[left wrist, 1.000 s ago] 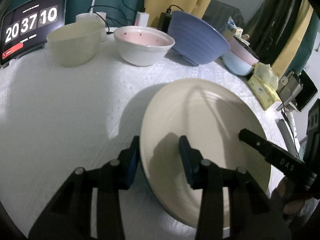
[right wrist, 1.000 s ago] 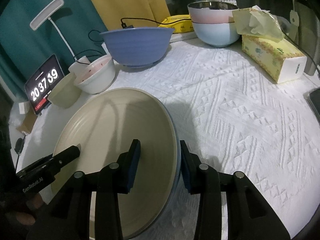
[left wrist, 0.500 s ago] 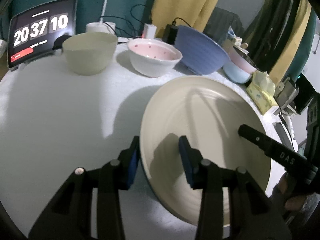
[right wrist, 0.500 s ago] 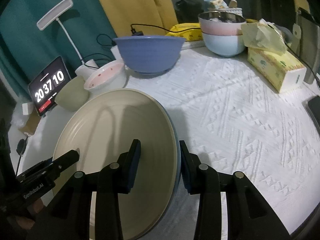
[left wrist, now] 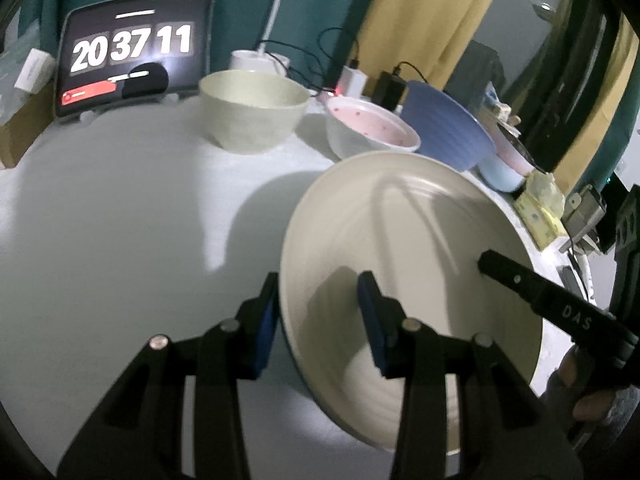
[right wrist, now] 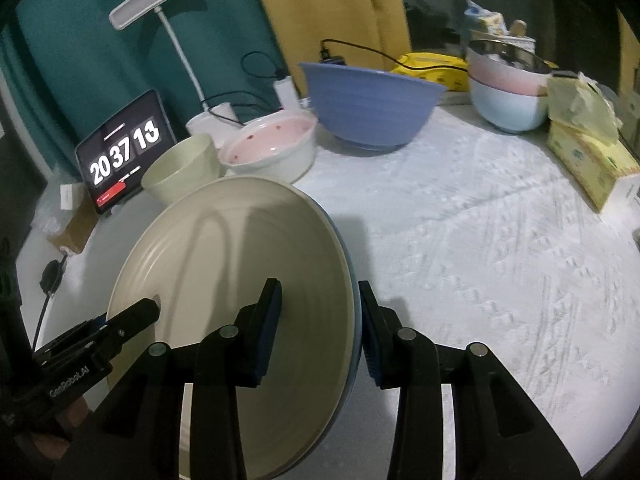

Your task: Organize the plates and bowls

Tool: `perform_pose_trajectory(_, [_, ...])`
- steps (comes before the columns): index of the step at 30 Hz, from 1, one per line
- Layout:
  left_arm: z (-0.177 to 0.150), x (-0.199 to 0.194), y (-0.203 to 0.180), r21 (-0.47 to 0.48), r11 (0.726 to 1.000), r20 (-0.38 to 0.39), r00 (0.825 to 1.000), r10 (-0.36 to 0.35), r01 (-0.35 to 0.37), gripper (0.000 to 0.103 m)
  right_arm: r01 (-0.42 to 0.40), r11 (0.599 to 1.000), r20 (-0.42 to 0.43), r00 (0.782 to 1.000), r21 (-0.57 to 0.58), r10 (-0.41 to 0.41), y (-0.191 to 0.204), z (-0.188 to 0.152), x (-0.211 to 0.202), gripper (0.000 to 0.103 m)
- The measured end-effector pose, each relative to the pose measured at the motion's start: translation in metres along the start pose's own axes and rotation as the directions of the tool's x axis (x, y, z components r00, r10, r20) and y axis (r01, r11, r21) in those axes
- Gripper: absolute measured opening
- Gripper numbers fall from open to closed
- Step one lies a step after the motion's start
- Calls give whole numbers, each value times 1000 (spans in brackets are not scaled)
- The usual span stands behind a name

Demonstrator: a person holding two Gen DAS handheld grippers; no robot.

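Note:
A large cream plate [left wrist: 404, 248] with a blue underside is held tilted above the white tablecloth; it also shows in the right wrist view [right wrist: 240, 280]. My left gripper [left wrist: 318, 312] is shut on its left rim. My right gripper [right wrist: 320, 320] is shut on its right rim. Behind stand a pale green bowl [left wrist: 252, 110], a pink-lined white bowl [left wrist: 370, 132] and a big blue bowl [right wrist: 370, 106]. A pink bowl stacked in a light blue bowl [right wrist: 508, 96] stands at the far right.
A tablet clock [left wrist: 134, 54] leans at the back left beside a white desk lamp [right wrist: 176, 28] with cables and chargers. A yellow tissue box [right wrist: 588, 152] lies at the right edge. The white tablecloth [right wrist: 500, 248] covers the table.
Both grippers have lifted the plate higher and carried it toward the back-left bowls. The plate now overlaps the pale green and pink bowls in the right wrist view.

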State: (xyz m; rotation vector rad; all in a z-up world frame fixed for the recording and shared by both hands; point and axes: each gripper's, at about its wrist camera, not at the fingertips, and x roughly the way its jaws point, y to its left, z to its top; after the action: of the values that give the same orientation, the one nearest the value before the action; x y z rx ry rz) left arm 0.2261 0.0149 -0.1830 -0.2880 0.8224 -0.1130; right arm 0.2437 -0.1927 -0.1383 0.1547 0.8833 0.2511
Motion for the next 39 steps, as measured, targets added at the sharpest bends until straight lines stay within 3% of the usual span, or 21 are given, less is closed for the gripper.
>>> perform_pose_trajectory(24, [4, -24, 89, -123, 986, 24, 993, 114, -111, 40, -91, 990, -81, 993, -111, 82, 91, 4, 49, 40])
perform_pose_trajectory(39, [3, -24, 120, -156, 973, 1, 985, 171, -169, 40, -133, 982, -142, 983, -137, 113, 119, 1, 76, 40])
